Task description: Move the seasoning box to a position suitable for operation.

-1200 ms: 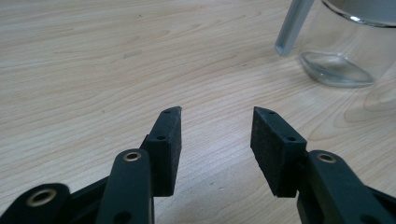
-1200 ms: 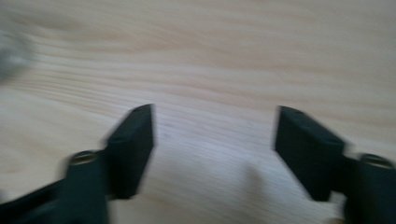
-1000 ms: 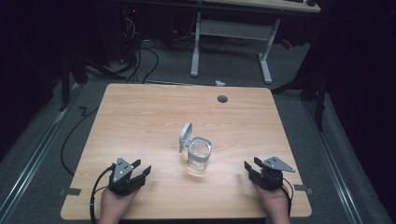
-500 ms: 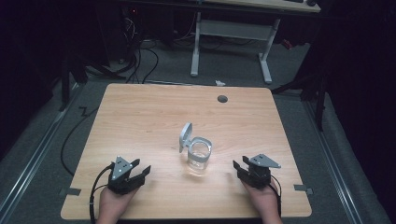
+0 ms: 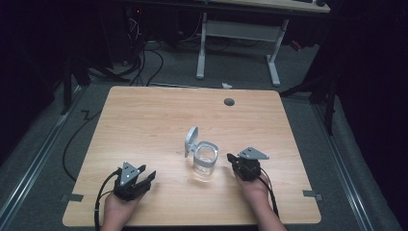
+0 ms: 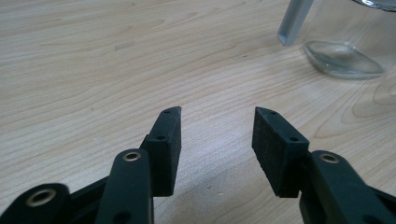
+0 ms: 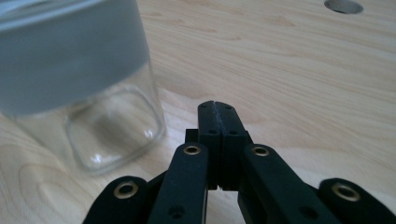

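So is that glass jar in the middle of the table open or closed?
Open. The glass jar stands upright, and its grey lid is flipped up at the left of its rim, leaving the mouth uncovered.

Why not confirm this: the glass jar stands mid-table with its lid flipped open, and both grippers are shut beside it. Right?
Not quite. The left gripper is open, as the left gripper view shows. The right gripper is shut beside the glass jar, whose lid is flipped open.

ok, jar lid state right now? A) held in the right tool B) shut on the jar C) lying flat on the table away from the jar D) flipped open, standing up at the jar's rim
D: the grey lid stands raised off the rim of the glass jar, whose mouth is uncovered; the right tool is shut on nothing beside it.
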Motion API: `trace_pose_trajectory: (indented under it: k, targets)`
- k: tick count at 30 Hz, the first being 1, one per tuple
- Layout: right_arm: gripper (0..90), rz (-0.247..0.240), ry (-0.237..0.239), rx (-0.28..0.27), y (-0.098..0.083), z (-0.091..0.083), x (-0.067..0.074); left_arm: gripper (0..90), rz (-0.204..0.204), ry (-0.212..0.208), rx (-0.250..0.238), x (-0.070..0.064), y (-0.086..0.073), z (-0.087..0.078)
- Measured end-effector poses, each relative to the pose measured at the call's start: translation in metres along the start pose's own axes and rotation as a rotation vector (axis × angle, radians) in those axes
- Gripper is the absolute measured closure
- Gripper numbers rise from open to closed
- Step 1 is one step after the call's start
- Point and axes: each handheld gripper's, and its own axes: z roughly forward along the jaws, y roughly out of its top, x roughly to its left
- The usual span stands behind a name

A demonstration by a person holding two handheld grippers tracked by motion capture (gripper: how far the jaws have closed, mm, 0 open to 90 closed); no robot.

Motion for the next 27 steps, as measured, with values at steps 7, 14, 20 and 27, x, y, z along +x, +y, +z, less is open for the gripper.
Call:
trace_pose_trajectory:
  k: [7, 14, 20, 27]
  targets:
    - [90.0, -0.027, 0.007, -0.01, 0.018, 0.018, 0.006, 69.2, -0.028, -0.005, -0.013, 0.001, 0.005, -0.004]
    - [90.0, -0.052, 0.024, -0.023, 0.027, 0.021, 0.011, 66.6, -0.026, -0.021, 0.002, -0.001, 0.003, -0.003]
    - [90.0, -0.071, 0.046, -0.029, 0.026, 0.013, 0.018, 65.9, -0.027, -0.027, 0.007, -0.001, 0.002, -0.003]
    - [90.0, -0.086, 0.057, -0.035, 0.018, 0.002, 0.027, 65.2, -0.027, -0.027, 0.004, -0.001, 0.002, -0.003]
